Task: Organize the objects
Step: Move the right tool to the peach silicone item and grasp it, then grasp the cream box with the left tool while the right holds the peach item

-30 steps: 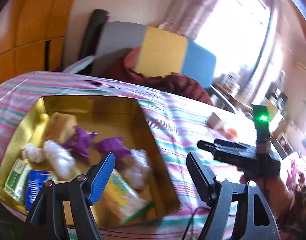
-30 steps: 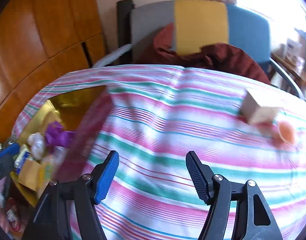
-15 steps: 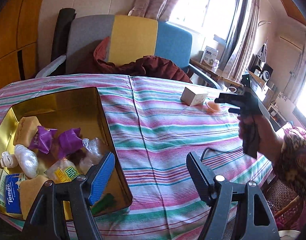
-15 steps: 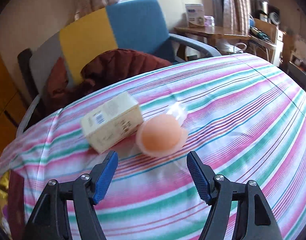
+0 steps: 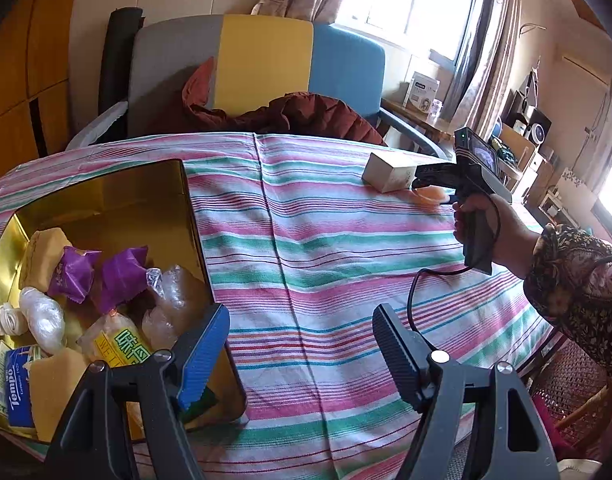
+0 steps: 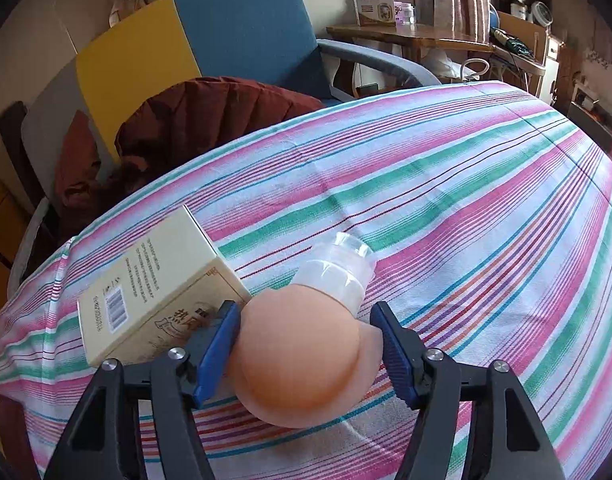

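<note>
A peach dome-shaped piece with a clear plastic neck (image 6: 302,352) lies on the striped tablecloth (image 5: 325,260), touching a cream carton (image 6: 154,280). My right gripper (image 6: 307,320) straddles the dome and its jaws are closing. The left pad brushes the dome, while the right pad stands just off its rim. From the left wrist view, that right gripper (image 5: 425,184) sits low at the far right beside the carton (image 5: 387,172). My left gripper (image 5: 298,328) hangs open and empty over the near right corner of a gold box (image 5: 186,200). The box holds purple wrappers (image 5: 72,272) and several packets.
A grey, yellow and blue armchair (image 5: 266,56) with a dark red jacket (image 5: 306,112) stands behind the table. A wooden side table (image 6: 405,36) carries small boxes at the far right. A black cable (image 5: 413,292) trails from the right hand across the cloth.
My right gripper swept right from the gold box to the peach piece, dropped over it and narrowed its jaws. The left gripper shifted slightly, still open over the box corner.
</note>
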Demonstrator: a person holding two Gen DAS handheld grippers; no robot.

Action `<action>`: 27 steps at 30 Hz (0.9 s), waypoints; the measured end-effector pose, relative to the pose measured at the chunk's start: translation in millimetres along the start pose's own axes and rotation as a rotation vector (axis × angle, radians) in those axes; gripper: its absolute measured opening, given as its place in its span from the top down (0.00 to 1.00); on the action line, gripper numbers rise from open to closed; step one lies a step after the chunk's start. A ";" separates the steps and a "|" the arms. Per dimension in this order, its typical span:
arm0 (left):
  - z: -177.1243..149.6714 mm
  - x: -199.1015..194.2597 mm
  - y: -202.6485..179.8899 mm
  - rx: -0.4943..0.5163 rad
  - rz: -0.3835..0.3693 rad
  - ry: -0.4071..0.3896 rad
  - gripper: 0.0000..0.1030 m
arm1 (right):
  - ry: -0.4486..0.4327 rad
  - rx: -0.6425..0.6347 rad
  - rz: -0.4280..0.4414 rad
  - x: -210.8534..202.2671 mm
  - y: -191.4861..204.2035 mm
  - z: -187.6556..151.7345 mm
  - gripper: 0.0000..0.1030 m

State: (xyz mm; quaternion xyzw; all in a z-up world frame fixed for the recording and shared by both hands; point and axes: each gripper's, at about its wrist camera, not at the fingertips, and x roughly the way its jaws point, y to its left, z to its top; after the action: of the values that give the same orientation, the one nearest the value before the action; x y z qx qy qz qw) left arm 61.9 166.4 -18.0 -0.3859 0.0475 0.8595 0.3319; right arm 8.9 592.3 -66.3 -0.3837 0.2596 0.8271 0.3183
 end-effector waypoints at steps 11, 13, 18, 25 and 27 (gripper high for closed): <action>16.7 28.7 -24.8 0.043 -0.047 0.040 0.27 | -0.064 -0.019 0.093 -15.1 -21.4 -19.5 0.50; 22.1 34.8 -30.6 0.052 -0.056 0.047 0.27 | -0.074 -0.009 0.093 -21.2 -27.0 -25.1 0.50; 43.4 56.6 -52.6 0.108 -0.078 0.060 0.27 | -0.117 0.060 0.102 -34.4 -43.4 -39.7 0.50; 89.3 108.3 -90.8 0.207 -0.089 0.102 0.26 | -0.142 0.084 0.085 -37.8 -45.8 -45.1 0.50; 103.0 125.6 -101.2 0.241 -0.078 0.106 0.23 | -0.142 0.077 0.078 -37.0 -44.7 -45.5 0.50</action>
State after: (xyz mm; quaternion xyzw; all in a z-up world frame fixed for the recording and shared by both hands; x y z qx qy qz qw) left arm -2.3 346.7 -15.8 -0.3898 0.1529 0.8122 0.4062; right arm 81.4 579.2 -70.9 -0.3012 0.2830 0.8533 0.3179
